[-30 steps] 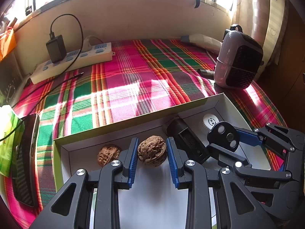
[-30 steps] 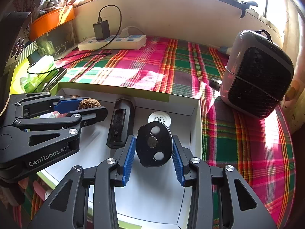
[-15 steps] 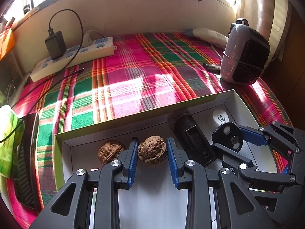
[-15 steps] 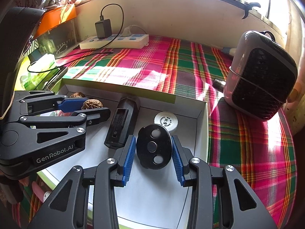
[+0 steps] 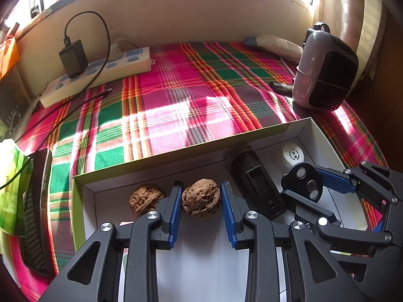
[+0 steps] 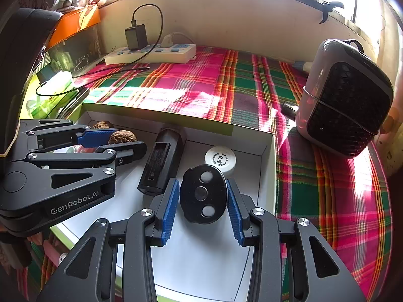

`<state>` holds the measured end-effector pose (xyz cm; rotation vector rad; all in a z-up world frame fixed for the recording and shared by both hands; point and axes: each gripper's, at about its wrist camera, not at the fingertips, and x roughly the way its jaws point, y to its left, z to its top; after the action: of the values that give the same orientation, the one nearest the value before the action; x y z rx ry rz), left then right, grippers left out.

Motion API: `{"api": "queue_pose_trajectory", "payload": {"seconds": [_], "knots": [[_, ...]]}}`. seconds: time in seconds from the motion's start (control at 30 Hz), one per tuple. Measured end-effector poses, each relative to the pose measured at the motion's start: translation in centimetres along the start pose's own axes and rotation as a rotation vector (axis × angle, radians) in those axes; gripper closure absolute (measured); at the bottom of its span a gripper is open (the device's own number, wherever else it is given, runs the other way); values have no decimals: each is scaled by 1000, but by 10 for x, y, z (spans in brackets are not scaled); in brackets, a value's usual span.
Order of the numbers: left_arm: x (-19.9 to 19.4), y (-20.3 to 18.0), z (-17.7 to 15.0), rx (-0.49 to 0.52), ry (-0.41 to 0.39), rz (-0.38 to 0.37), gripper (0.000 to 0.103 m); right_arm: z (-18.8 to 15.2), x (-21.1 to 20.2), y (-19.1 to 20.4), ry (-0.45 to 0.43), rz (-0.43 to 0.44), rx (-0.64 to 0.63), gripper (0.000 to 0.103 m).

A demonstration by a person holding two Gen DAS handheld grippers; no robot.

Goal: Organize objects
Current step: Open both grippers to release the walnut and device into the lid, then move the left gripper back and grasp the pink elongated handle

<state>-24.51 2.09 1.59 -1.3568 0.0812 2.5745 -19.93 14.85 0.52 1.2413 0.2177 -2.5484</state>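
A white box [image 5: 267, 136] with green outer walls lies on the plaid cloth. My left gripper [image 5: 201, 196] is shut on a brown walnut [image 5: 201, 198] inside the box's left part. A second walnut [image 5: 144, 198] lies just left of it. My right gripper [image 6: 203, 196] is shut on a black oval disc [image 6: 203, 197] with round insets, held over the box's right part. The disc also shows in the left wrist view [image 5: 303, 182]. A black rectangular block [image 6: 162, 162] lies between the grippers. A white round cap [image 6: 220, 158] lies near the box's far right corner.
A small heater [image 6: 345, 95] stands right of the box. A power strip [image 5: 98, 75] with a black charger lies by the back wall. A dark phone [image 5: 36, 201] and a green packet [image 5: 11, 183] lie left of the box.
Both grippers have drawn back and up a little with their objects still held; the box and cloth look farther off. The walnut and disc stay gripped.
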Motion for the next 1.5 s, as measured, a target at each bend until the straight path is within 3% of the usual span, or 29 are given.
{"api": "queue_pose_trajectory", "payload": {"seconds": [0.4,0.63,1.5], "knots": [[-5,2,-2,-10,-12,13,69,0,-6,-1,-20,-12,16,64],[-16,4,-6,-22,-32,14,68,-2,-13,0,-39,-17,34,56],[-85,-8,-43,-25,-130,20,68,-25,-65,5,-111,-6,104,55]]}}
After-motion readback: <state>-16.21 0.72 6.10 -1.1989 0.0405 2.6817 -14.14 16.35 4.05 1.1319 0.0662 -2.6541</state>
